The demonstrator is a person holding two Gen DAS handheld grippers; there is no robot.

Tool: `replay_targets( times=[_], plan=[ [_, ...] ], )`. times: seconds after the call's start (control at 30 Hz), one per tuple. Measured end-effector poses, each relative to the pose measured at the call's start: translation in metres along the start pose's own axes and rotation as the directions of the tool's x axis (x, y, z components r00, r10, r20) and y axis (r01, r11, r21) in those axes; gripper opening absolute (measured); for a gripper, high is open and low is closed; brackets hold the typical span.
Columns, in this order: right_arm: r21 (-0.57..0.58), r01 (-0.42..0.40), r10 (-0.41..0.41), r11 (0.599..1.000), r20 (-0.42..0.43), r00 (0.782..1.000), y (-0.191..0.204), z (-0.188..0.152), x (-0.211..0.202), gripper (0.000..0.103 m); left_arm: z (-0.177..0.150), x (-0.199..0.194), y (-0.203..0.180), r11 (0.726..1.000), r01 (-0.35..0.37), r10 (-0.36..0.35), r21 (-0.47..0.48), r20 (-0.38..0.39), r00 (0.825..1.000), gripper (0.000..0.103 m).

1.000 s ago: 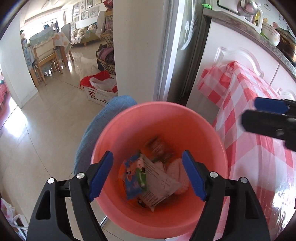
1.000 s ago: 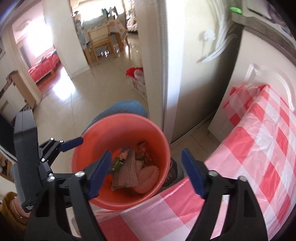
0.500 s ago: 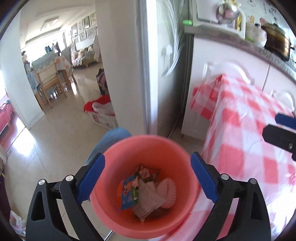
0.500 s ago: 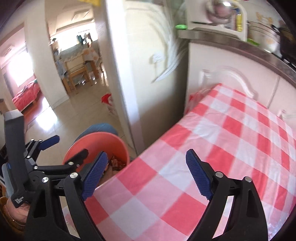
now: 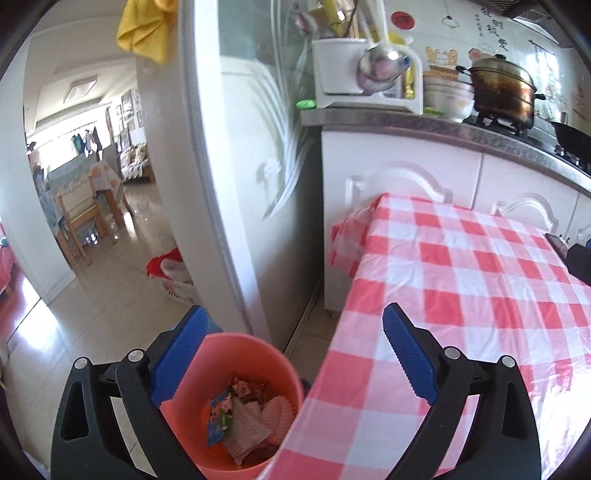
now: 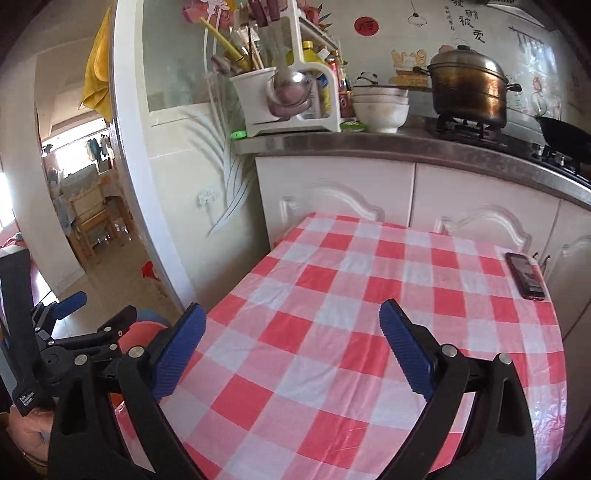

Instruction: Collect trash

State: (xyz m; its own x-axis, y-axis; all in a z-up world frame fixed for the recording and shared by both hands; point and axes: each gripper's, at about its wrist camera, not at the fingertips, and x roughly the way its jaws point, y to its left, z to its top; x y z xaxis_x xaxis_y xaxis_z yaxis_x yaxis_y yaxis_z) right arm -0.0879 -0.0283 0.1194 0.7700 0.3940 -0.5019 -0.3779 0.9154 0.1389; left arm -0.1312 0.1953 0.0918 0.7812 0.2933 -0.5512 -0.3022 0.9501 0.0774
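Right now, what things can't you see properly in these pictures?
- Bucket, left wrist view: bottom trash buried under top wrappers; tablecloth cuts off its right edge.
- Bucket, right wrist view: mostly hidden behind the left gripper.
- Phone, left wrist view: cut off at the edge.
- Wall writing: too small.

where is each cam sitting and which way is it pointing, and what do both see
Left wrist: sits on the left gripper, angled down over the table edge at the pink bucket holding wrappers; its jaws are opening with nothing between them.
Right wrist: sits on the right gripper, angled down across the checked tablecloth toward the phone; jaws opening, empty; the left gripper and a hand show at left.
Shared: the tablecloth, white cabinets, steamer pot, stacked bowls, doorway.
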Motion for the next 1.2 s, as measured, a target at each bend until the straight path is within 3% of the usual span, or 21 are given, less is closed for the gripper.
replay_targets(
  times=[0.2, 0.33, 0.7, 1.2],
  plan=[
    [0.024, 0.072, -0.074, 0.997, 0.084, 0.994, -0.027, 0.002, -0.039, 0.096, 0.015, -0.017, -0.031, 0.998, 0.053, -0.054, 0.022, 0.036, 0.998, 0.096],
    [0.036, 0.109, -0.113, 0.993, 0.129, 0.985, -0.038, 0.006, -0.059, 0.096, 0.022, -0.028, -0.052, 0.997, 0.044, -0.047, 0.057, 0.062, 0.997, 0.096],
    [0.060, 0.227, -0.235, 0.972, 0.212, 0.949, -0.060, 0.008, -0.109, 0.096, 0.030, -0.052, -0.083, 0.994, 0.082, -0.090, 0.077, 0.112, 0.990, 0.096],
    [0.101, 0.270, -0.288, 0.958, 0.275, 0.917, -0.072, 0.010, -0.151, 0.096, 0.042, -0.088, -0.107, 0.986, 0.127, -0.146, 0.109, 0.182, 0.973, 0.096]
  ],
)
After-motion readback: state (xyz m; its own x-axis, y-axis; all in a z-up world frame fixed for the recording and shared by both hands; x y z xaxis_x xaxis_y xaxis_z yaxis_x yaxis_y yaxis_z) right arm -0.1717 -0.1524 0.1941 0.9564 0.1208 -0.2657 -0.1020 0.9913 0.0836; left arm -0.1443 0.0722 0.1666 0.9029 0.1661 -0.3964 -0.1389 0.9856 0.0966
